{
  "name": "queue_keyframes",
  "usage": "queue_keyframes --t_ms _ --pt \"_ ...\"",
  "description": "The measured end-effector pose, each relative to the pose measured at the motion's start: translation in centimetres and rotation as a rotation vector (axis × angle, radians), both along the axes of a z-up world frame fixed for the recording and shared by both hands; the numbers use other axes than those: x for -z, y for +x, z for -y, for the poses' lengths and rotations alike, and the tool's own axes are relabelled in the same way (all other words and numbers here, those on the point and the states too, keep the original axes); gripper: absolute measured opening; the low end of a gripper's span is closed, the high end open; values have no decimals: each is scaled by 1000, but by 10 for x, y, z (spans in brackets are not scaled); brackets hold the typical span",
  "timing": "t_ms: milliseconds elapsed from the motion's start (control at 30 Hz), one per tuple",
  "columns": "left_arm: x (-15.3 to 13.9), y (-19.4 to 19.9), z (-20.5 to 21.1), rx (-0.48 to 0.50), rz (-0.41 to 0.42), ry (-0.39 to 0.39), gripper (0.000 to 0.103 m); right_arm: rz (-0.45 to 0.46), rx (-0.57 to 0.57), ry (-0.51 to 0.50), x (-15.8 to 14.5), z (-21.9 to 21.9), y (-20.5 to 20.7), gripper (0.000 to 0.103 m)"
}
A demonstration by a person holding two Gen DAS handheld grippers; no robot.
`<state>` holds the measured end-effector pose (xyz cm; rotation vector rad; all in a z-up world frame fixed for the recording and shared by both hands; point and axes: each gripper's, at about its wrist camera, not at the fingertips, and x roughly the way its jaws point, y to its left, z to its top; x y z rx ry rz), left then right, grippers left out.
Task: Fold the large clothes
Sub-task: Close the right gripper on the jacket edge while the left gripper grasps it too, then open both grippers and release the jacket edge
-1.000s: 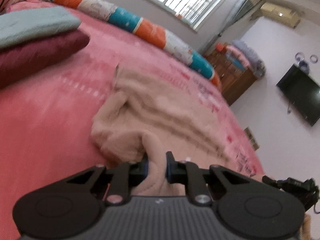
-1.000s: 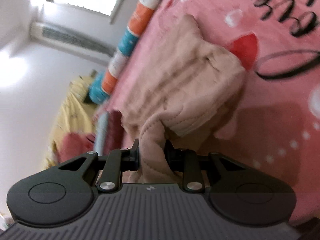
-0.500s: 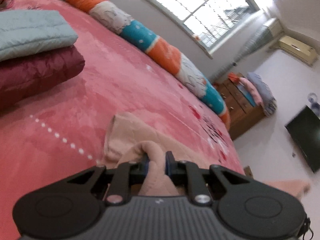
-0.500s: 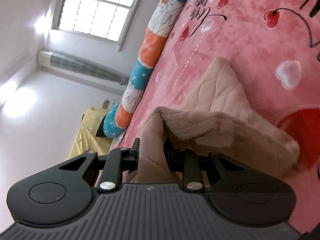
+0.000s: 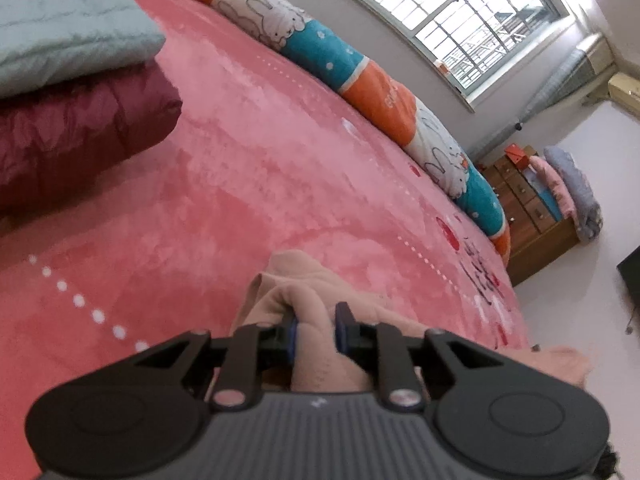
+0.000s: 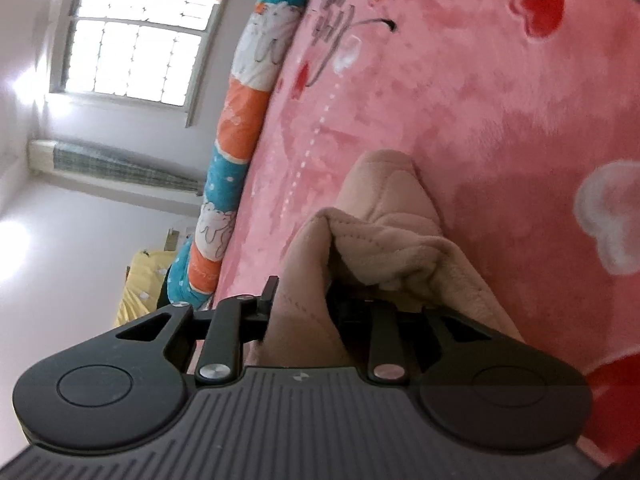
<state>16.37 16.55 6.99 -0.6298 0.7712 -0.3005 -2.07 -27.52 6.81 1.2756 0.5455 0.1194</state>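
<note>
A beige quilted garment (image 5: 296, 276) lies bunched on the pink bed cover (image 5: 240, 160). A fold of it rises between the blue pads of my left gripper (image 5: 316, 330), whose jaws are opening while the cloth still fills the gap. In the right wrist view the same garment (image 6: 384, 200) is doubled over on the pink cover (image 6: 480, 80). One stitched edge of it runs up through my right gripper (image 6: 302, 300). Its jaws are opening too, with the cloth still touching both fingers.
A folded grey-green quilt (image 5: 68, 32) sits on a folded maroon one (image 5: 80, 140) at the left of the bed. A long teal, orange and white bolster (image 5: 360, 72) lines the far edge under the window. A wooden dresser (image 5: 536, 216) stands beyond the bed's corner.
Both grippers carried the garment's edge across the bed, so the spread cloth is now doubled into a small bunch. Both pairs of jaws stand slightly wider than before.
</note>
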Motion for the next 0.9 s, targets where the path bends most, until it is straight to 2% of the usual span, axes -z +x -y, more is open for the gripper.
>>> queue_keyframes --t_ms 100,167,267,300,333,367,433,500,567,667,733,900 --pt "-7 -3 -5 25 1 -9 21 6 -6 17 -1 1 -5 49" --pt "-13 -4 -6 27 4 -8 23 36 -13 27 -7 2 -9 75" --pt "-24 -7 -9 31 14 -12 28 92 3 62 -19 4 -12 103" --pt "-29 -9 -9 33 23 -3 29 103 9 65 -22 5 -11 103" --pt "-34 -10 -10 25 35 6 34 106 11 57 -27 5 -11 103" --pt "-40 -14 -12 3 65 18 45 109 11 45 -30 6 -11 103" --pt "-56 -20 -19 -49 146 54 54 118 16 16 -39 7 -14 103" --pt "-68 -25 -24 -69 194 89 56 156 41 -21 -48 8 -17 103" --pt "-76 -29 -23 -66 208 136 56 201 63 -42 -56 10 -21 103" --pt "-83 -42 -8 -13 259 252 58 243 92 -53 -65 9 -26 103" --pt "-82 -52 8 33 294 326 59 251 104 -120 -70 2 -29 103" --pt "-62 -60 55 164 320 439 59 189 108 -422 -77 -31 -41 103"
